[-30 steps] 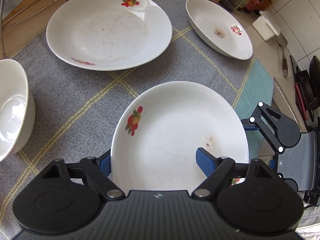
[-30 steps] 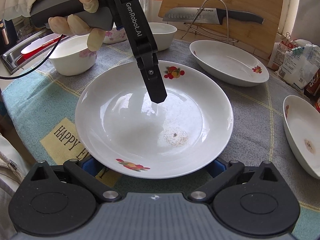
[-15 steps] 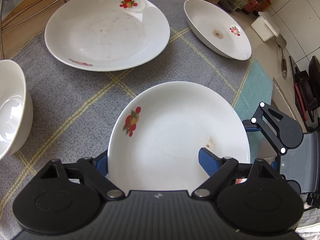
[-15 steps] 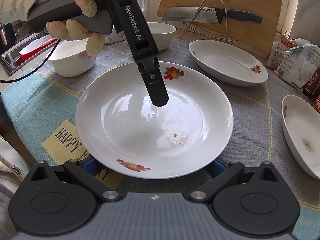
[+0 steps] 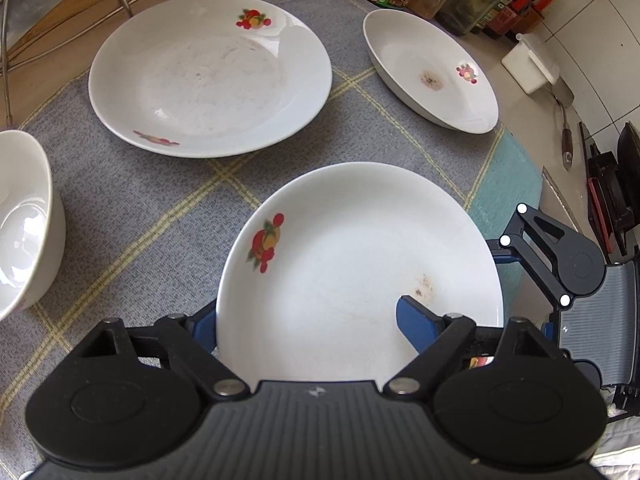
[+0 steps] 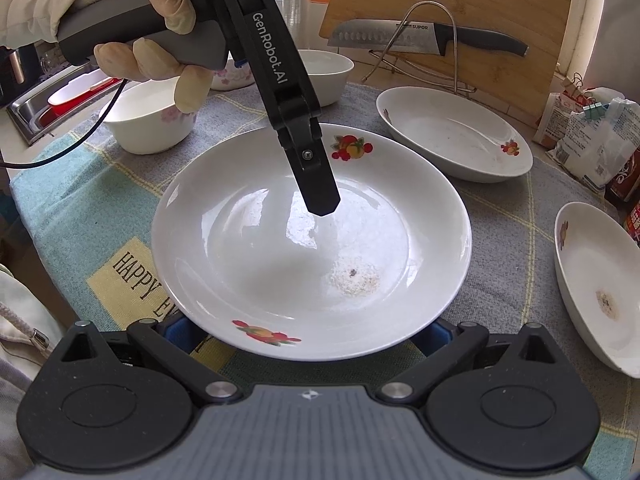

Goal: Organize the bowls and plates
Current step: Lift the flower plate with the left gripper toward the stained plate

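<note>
Left gripper (image 5: 316, 316) clamps one edge of the fruit-print plate (image 5: 360, 264), one blue pad over the rim, the other under. Right gripper (image 6: 308, 328) sits at the plate's opposite edge, blue fingers (image 6: 182, 330) spread wide and tucked beneath it; can't tell if they touch. Plate sits low over the grey checked cloth (image 5: 132, 208). Large plate (image 5: 208, 76) and oval dish (image 5: 432, 72) lie beyond; white bowl (image 5: 24, 220) left.

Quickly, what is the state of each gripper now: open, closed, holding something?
Left gripper: shut on the near plate, one finger over its rim, one under.
Right gripper: open, fingers wide apart under the same plate's edge, not clamping.
</note>
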Available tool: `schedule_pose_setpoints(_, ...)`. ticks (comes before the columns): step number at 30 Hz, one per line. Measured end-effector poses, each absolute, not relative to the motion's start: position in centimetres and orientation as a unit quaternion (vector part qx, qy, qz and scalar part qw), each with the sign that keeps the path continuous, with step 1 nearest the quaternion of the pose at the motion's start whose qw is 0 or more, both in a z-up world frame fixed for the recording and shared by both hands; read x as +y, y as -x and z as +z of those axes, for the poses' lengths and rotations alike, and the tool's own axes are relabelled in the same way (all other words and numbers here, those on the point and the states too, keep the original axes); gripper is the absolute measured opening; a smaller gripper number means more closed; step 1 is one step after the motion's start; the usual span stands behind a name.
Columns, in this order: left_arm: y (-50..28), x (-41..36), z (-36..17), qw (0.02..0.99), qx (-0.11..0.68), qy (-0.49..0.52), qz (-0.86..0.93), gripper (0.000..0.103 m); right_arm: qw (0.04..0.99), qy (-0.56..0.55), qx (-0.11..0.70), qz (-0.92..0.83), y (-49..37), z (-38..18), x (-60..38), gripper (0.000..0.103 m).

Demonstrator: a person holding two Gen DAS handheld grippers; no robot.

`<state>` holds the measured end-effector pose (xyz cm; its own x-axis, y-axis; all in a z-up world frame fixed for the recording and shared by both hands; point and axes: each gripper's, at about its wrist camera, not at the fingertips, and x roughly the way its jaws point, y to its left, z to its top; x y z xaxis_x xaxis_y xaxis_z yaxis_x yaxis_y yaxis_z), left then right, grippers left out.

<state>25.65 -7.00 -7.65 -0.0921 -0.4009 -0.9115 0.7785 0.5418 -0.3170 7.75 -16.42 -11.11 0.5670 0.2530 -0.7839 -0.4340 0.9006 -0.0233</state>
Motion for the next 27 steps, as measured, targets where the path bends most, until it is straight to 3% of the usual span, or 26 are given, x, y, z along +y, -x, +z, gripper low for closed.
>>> schedule_pose_setpoints(27, -25.3, -13.7, -5.1, 0.687, 0.578, -0.138, -0.418, 0.086, 0.875, 0.119, 0.399, 0.248, -8.8, -9.0, -25.2, 0.103)
